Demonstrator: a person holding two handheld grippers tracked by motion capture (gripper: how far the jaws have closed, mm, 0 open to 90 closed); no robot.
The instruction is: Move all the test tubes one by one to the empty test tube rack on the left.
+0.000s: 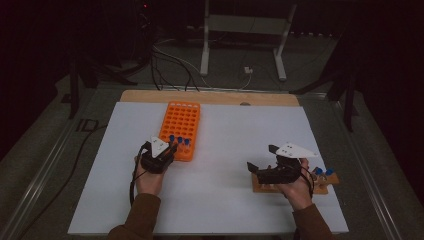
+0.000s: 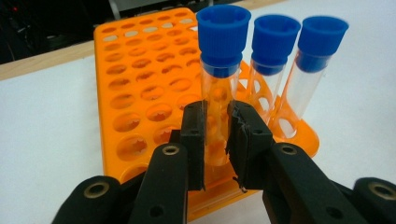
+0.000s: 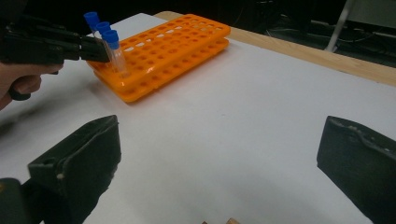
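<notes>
At the near end of the orange plastic tube rack [image 2: 140,93], the left claw [image 2: 215,140] clamps a clear tube with a blue cap [image 2: 219,70], seated in its hole beside two others; a straight vertical move should serve best. Well right of the rack, the right claw [image 3: 215,168] gapes wide, empty, over the white table [image 3: 243,116].

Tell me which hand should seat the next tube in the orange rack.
Left. The left tongs are already clamped on a clear plastic tube with a blue screw cap standing at the near corner of the orange plastic tube rack. The right tongs gape open over bare white table, well off from the rack.
</notes>
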